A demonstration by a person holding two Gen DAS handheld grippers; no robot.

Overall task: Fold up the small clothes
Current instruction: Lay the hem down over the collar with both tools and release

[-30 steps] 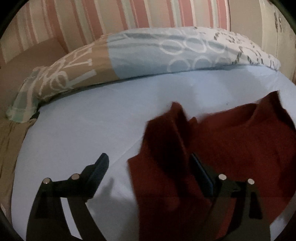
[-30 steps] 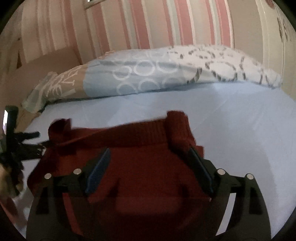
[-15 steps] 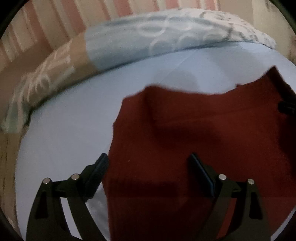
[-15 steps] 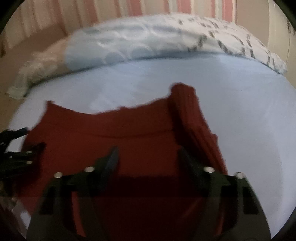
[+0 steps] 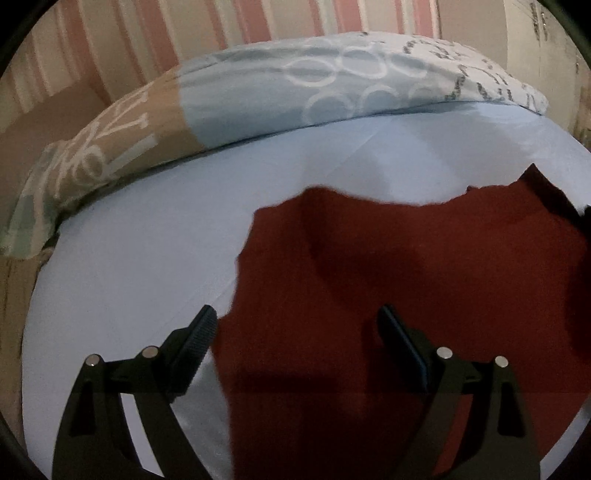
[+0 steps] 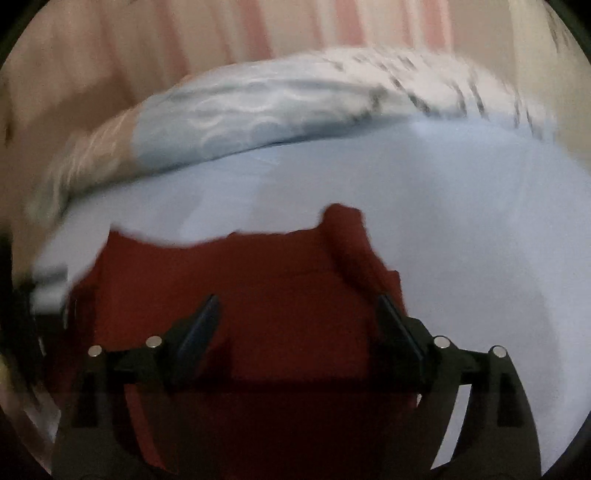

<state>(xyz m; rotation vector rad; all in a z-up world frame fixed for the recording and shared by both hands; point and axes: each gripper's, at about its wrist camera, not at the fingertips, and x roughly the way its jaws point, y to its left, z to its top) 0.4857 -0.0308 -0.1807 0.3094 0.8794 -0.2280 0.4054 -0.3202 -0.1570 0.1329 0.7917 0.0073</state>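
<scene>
A dark red knitted garment (image 5: 406, 266) lies spread on the light blue bed sheet (image 5: 140, 266). My left gripper (image 5: 297, 328) is open and empty, with its fingers wide apart over the garment's left edge. In the right wrist view the garment (image 6: 258, 280) lies under my right gripper (image 6: 297, 314), which is open and empty above its right part. A ribbed fold (image 6: 351, 240) runs along the garment's right side. The right wrist view is blurred by motion.
A long patterned pillow (image 5: 295, 85) in blue, tan and white lies across the back of the bed, below a striped wall (image 5: 258, 29). Bare sheet (image 6: 480, 240) lies to the right of the garment. The bed's left edge (image 5: 14, 295) drops to a tan surface.
The garment went from bunched and lifted to spread flat on the sheet. Both grippers stayed open and moved with it, and the right one is still moving.
</scene>
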